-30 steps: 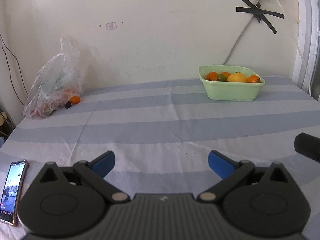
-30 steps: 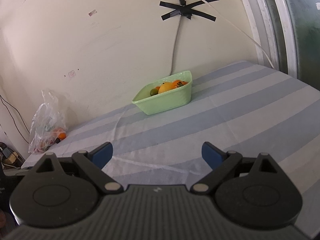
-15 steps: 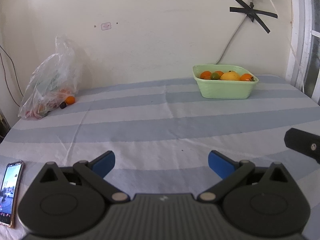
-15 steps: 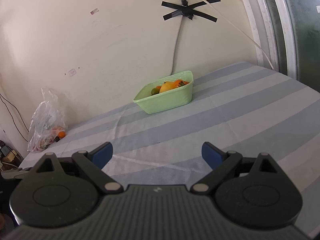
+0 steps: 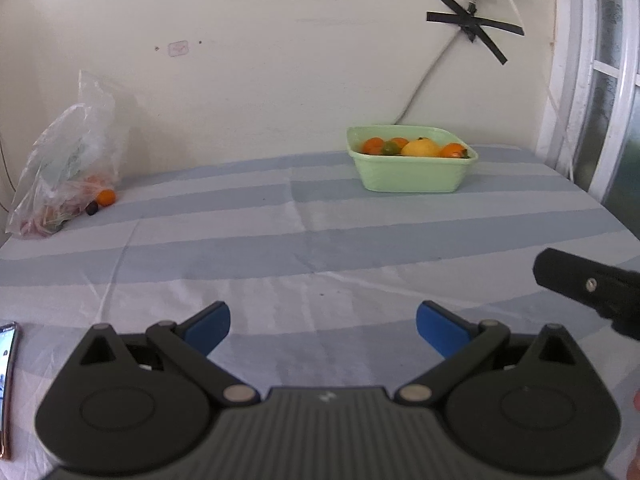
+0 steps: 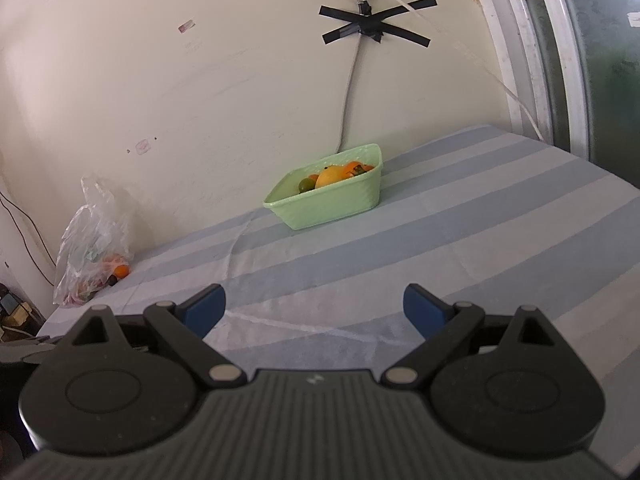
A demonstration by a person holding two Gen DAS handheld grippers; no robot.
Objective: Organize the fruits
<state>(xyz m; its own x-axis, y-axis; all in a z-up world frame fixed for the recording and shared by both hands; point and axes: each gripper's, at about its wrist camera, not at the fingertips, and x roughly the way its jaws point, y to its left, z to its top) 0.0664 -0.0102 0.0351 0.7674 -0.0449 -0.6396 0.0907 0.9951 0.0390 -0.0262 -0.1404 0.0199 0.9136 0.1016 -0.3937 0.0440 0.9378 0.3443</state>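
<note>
A pale green rectangular plastic basket (image 5: 412, 172) holding orange, yellow and green fruits (image 5: 418, 147) stands near the cream wall at the far side of the worktop covered in a blue-and-white striped cloth (image 5: 304, 240). Well apart to its left, a clear crumpled plastic bag (image 5: 66, 168) lies against the wall with a small orange fruit (image 5: 106, 197) at its mouth. The left gripper (image 5: 322, 328) and right gripper (image 6: 314, 312) hover over the near cloth, both with blue-padded jaws spread wide and empty.
</note>
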